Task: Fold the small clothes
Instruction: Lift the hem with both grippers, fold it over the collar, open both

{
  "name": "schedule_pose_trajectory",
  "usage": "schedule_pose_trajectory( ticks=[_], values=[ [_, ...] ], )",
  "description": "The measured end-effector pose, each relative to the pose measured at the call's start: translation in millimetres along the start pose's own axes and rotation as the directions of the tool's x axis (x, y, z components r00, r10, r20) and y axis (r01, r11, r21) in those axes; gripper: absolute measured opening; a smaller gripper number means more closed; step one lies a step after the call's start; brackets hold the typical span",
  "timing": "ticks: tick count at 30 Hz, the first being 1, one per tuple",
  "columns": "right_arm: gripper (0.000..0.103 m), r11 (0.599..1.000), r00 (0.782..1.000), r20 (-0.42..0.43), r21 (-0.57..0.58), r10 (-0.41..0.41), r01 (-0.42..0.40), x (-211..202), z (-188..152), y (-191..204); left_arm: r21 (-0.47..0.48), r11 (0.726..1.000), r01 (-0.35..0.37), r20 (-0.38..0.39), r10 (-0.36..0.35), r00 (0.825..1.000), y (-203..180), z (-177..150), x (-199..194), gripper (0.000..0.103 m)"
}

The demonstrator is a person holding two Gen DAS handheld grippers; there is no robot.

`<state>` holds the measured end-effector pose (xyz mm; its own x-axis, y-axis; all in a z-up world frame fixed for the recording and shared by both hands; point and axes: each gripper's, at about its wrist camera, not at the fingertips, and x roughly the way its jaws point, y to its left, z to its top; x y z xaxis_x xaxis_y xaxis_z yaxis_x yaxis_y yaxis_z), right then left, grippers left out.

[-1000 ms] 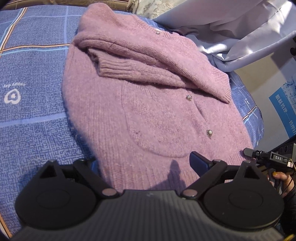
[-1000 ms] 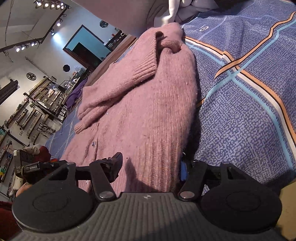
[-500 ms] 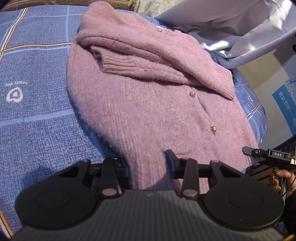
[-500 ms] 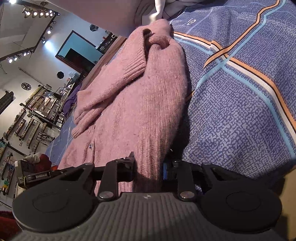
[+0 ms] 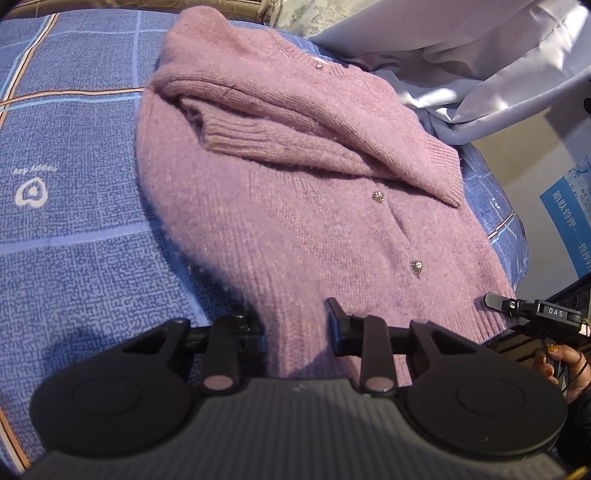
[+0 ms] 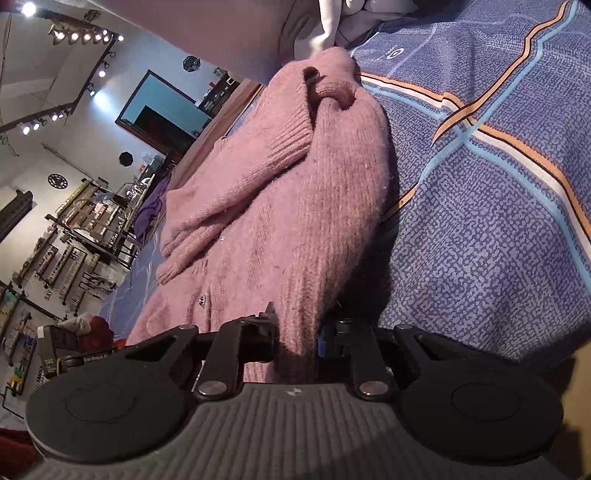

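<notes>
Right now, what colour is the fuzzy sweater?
The sweater is pinkish purple, clearest in the left wrist view.

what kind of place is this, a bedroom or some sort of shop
Hard to say: it looks like a bed set up in a shop or showroom. The cardigan lies on a blue patterned bedspread, but beyond it are spotlights on ceiling tracks and racks of goods along the wall.

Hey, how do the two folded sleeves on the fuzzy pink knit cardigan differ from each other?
In the left wrist view, the upper sleeve runs diagonally across the chest, its cuff ending near the cardigan's right edge by the blue patterned bedspread. The lower sleeve lies tucked partly beneath it, showing mostly its cuff, which ends mid-chest. Both are the same pink knit with ribbed cuffs, folded over the front.
</notes>
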<state>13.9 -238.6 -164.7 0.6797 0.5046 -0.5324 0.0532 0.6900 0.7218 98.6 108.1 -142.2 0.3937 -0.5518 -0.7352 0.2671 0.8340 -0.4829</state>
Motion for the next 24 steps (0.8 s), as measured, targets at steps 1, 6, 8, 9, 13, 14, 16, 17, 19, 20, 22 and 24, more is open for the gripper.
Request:
schedule_pose_trajectory(
  ticks=[1,6,8,9,13,14,16,17,19,20,22,24],
  values=[
    [0.033,1.0,1.0,0.004,0.009,0.017,-0.017,-1.1,1.0,0.8,-0.02,1.0,0.015,-0.001,-0.015,1.0,2.8,1.3,-1.5,0.028],
    [0.032,0.985,0.989,0.047,0.098,0.139,-0.143,-2.6,10.3,3.5,-0.081,0.994,0.071,0.03,-0.069,0.997,7.4,10.4,-5.7,0.028],
    [0.032,0.977,0.983,0.055,0.114,0.177,-0.182,1.5,16.6,6.4,-0.113,0.988,0.106,0.066,-0.098,0.993,7.7,18.5,-10.4,0.028],
    [0.032,0.972,0.979,0.059,0.119,0.197,-0.202,3.6,20.5,8.7,-0.122,0.986,0.114,0.083,-0.104,0.991,7.5,22.9,-12.6,0.028],
    [0.032,0.951,0.959,0.098,0.14,0.264,-0.276,11.9,42.1,15.8,-0.114,0.987,0.112,0.138,-0.096,0.986,1.6,46.9,-20.6,0.028],
    [0.032,0.948,0.956,0.11,0.139,0.273,-0.287,13.6,49.2,18.0,-0.12,0.986,0.115,0.151,-0.096,0.984,1.1,53.6,-22.1,0.028],
    [0.031,0.942,0.949,0.126,0.138,0.29,-0.307,18.5,61.0,22.0,-0.129,0.985,0.114,0.184,-0.09,0.979,0.8,67.3,-24.6,0.028],
    [0.031,0.939,0.946,0.133,0.141,0.296,-0.313,21.2,67.1,23.9,-0.134,0.985,0.111,0.199,-0.083,0.977,0.7,75.1,-24.8,0.028],
    [0.031,0.938,0.943,0.143,0.135,0.301,-0.319,28.1,85.2,29.5,-0.143,0.984,0.103,0.23,-0.068,0.971,0.4,91.3,-24.9,0.028],
    [0.031,0.943,0.944,0.148,0.115,0.294,-0.312,31.5,93.0,33.3,-0.143,0.986,0.09,0.244,-0.053,0.968,-0.1,99.5,-24.4,0.027],
    [0.031,0.946,0.943,0.164,0.106,0.288,-0.307,38.9,109.5,37.9,-0.153,0.986,0.066,0.266,-0.024,0.964,-3.5,122.1,-16.5,0.027],
    [0.031,0.941,0.939,0.185,0.124,0.291,-0.316,48.1,125.5,39.2,-0.178,0.983,0.049,0.292,0.005,0.956,-0.7,141.1,-11.0,0.027]
  ],
)
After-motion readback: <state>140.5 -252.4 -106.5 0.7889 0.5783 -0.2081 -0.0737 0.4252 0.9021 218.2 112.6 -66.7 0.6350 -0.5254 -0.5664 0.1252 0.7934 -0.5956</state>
